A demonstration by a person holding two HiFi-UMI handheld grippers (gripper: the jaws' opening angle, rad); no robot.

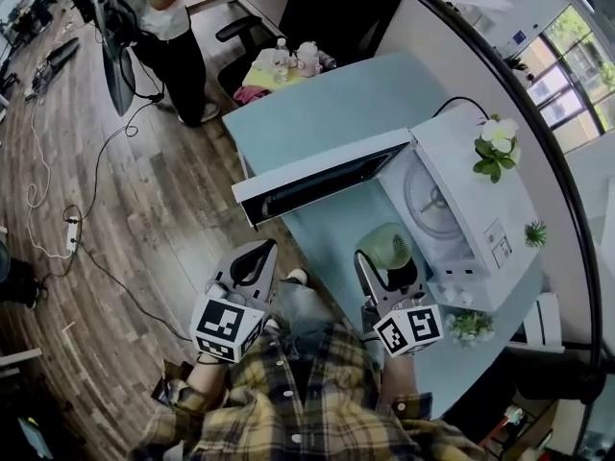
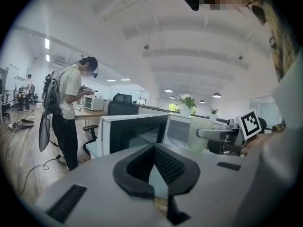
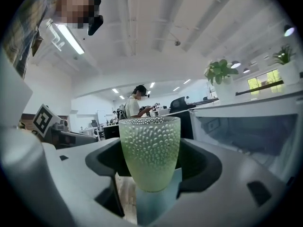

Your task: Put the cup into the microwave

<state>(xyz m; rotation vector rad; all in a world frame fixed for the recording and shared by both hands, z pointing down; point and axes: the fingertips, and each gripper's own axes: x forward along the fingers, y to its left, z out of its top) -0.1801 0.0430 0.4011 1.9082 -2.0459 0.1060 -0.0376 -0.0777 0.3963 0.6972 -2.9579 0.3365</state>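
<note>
Fingers (image 3: 201,167) of the right gripper (image 3: 151,161) are clamped on the cup, their dark curved pads pressed to either side of it. Those of the left gripper (image 2: 154,167) are drawn together at the tips with nothing between them, held low over the wooden floor (image 1: 144,219) just off the bench edge.

Largest is the pale blue bench (image 1: 317,113), smooth and flat. On it sits the white boxy microwave (image 1: 461,161), its dark-windowed door (image 1: 317,179) swung wide open. Inside the cavity lies a round glass turntable (image 1: 432,205). A potted plant (image 1: 495,147) with white flowers stands on the microwave's top.

The cup (image 3: 149,150) is a pale green translucent tumbler, covered in small raised bumps and tapering towards its base. It stands upright between the right fingers, its rim above them. In the head view the cup (image 1: 389,246) is outside the microwave, over the bench just in front of the open cavity.
</note>
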